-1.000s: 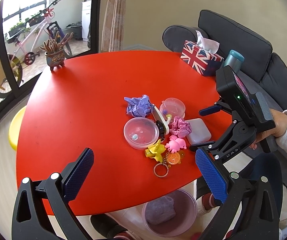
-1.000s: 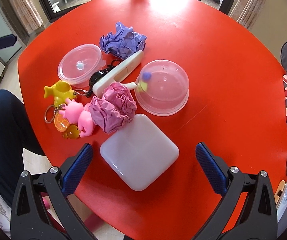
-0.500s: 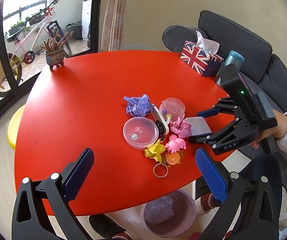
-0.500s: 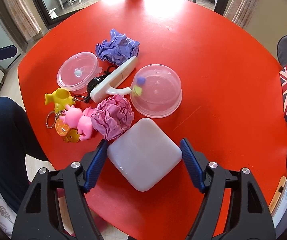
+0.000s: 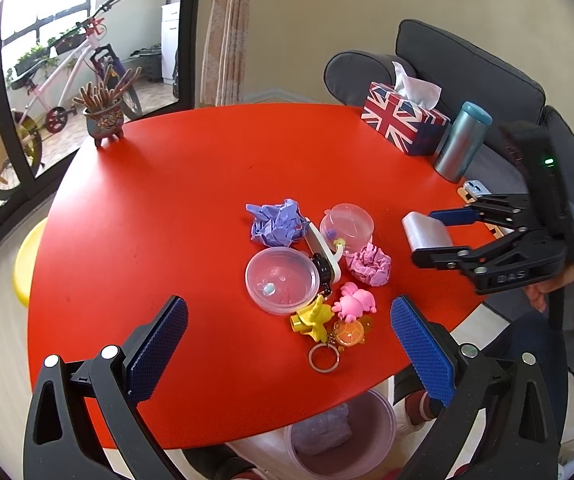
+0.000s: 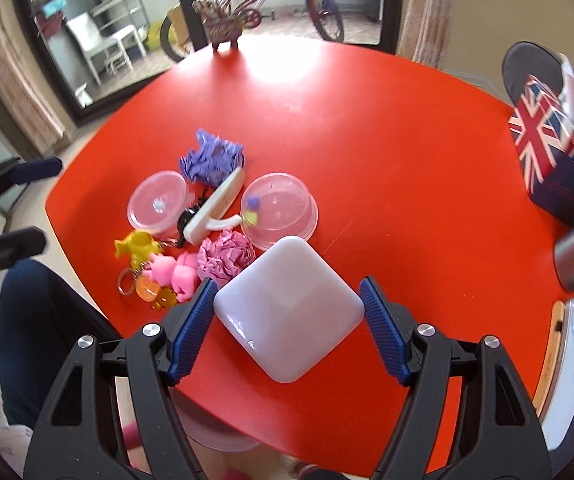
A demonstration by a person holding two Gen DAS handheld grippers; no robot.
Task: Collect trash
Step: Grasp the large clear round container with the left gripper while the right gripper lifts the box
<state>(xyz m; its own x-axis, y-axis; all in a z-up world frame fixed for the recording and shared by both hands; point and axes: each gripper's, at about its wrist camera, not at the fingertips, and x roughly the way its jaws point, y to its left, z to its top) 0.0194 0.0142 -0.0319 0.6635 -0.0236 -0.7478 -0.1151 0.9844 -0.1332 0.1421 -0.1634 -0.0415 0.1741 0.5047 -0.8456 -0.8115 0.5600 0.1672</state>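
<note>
The right hand-held gripper point(image 6: 287, 320) is clamped on a white, square, rounded-corner plastic lid point(image 6: 287, 312), its blue ribbed pads pressing two opposite corners; in the left wrist view the lid hangs tilted above the red round counter point(image 5: 167, 200), clear of its surface, near the edge closest to the person. The left hand-held gripper point(image 5: 287, 344) hovers over that same near edge with its jaws wide apart and nothing between them. Just beyond the held lid lies a crumpled pink paper ball point(image 6: 227, 258), touching a pink rubber toy point(image 6: 175, 274) and close beside a clear domed plastic lid point(image 6: 279, 210). A white plastic handle-shaped piece point(image 6: 217, 204) lies between that dome and a clear round plastic container point(image 6: 158, 204), with a crumpled purple paper ball point(image 6: 213, 162) at its far end. A yellow rubber toy point(image 6: 137, 248) and an orange keyring charm point(image 6: 147, 290) sit toward the near edge. Well apart, at the counter's far right edge, stand a Union Jack tissue box point(image 5: 403, 124) and a teal-capped metal bottle point(image 5: 461, 140), with a phone point(image 6: 567, 344) lying at the right edge. A small potted plant point(image 5: 103, 116) stands at the far left edge. Under the near edge, on the floor, sits a pink plastic bin point(image 5: 343, 436) with something pale inside.
</note>
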